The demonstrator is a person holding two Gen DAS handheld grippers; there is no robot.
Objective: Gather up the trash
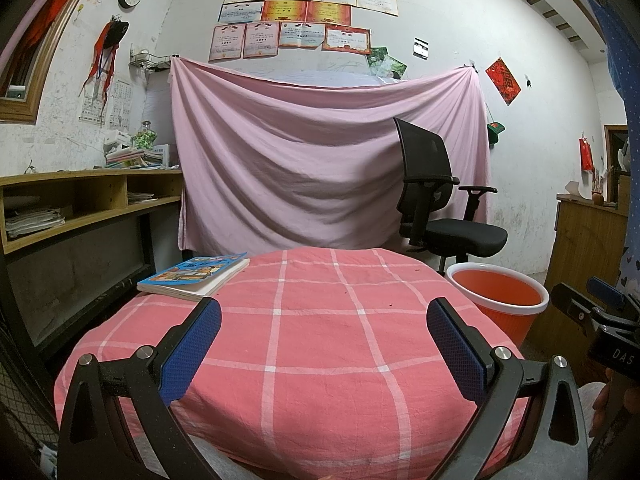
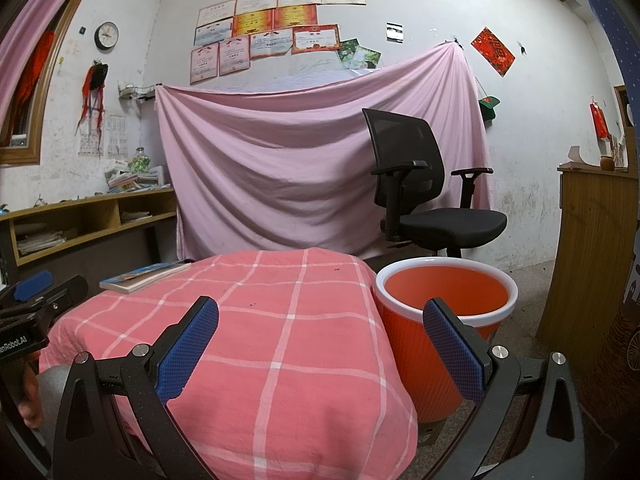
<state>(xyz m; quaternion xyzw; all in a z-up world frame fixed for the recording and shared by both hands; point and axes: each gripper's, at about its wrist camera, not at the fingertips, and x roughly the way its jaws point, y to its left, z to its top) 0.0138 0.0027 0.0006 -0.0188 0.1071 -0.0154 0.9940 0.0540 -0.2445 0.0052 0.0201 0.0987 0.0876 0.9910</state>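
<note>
Both hand-held grippers, left [image 1: 324, 344] and right [image 2: 320, 344], are open and empty. Tiny crumbs [image 1: 390, 303] lie ahead on the table [image 1: 304, 360]: light, loose, hard to pinch. The bin [image 2: 444, 300] stands ahead of the right one.

Cloth-covered table [image 1: 304, 344] lies bare; book [image 1: 196, 276] blocks far-left corner.

A bench [image 1: 304, 360] under a pink checked cloth [image 2: 280, 344] fills the foreground — the cloth hangs over its edges. One book [image 1: 196, 276] lies flat at the far left corner, its end jutting past the edge. A few small dark specks dot the cloth. On the floor [image 2: 528, 280], just beside the bench's right side, stands an orange bin [image 2: 440, 320].
</note>
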